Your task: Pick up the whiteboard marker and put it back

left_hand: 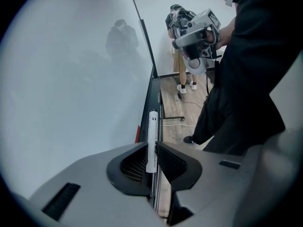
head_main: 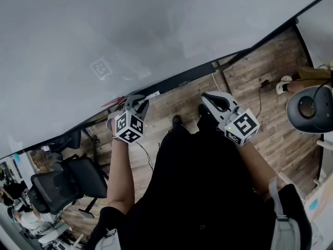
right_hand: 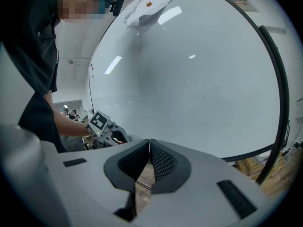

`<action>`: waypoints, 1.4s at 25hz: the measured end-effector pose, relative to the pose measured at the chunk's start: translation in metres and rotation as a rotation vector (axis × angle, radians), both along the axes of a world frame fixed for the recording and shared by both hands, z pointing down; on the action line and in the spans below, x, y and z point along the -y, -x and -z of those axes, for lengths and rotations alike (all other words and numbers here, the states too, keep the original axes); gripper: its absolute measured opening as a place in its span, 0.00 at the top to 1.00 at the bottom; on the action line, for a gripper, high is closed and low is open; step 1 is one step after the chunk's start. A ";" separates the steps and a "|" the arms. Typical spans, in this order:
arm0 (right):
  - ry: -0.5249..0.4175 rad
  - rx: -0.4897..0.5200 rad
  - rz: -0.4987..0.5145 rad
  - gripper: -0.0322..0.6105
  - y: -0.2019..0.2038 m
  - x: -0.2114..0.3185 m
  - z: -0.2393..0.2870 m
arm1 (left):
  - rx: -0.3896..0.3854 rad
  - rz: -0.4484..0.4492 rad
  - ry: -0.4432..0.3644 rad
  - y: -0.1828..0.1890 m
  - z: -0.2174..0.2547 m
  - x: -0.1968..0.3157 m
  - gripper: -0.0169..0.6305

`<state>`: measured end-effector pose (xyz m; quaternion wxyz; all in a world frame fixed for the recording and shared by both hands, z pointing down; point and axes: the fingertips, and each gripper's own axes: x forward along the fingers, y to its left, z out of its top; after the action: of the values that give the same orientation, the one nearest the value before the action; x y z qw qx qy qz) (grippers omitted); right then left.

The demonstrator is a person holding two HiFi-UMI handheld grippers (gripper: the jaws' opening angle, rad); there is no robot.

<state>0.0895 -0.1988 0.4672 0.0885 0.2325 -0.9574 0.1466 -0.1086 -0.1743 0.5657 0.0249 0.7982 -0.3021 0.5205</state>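
Whiteboard marker point(left_hand: 152, 136) pinched in your left claw point(left_hand: 152, 148), right claw point(right_hand: 149, 144) shut and empty
On your left, the claw points steeply down and its ribbed pads press on both sides of the white marker's near end; the far end sticks out past the tips, in line with the black tray point(left_hand: 155, 93) at the foot of the whiteboard point(left_hand: 71, 79), and you cannot tell whether it touches that tray. A red object point(left_hand: 138, 132) lies just beside it against the board. To your right, the other claw is held closer to level, apart from the first, pads pressed together with nothing between them
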 end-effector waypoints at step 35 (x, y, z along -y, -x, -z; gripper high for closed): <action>-0.334 0.179 0.616 0.92 0.151 -0.048 0.139 | -0.953 0.424 -0.694 -0.002 0.276 -0.080 0.86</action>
<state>-0.0617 -0.1512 0.3283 0.0053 -0.0693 -0.9973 -0.0256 -0.1067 -0.0943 0.2898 -0.0008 0.8270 -0.5609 -0.0374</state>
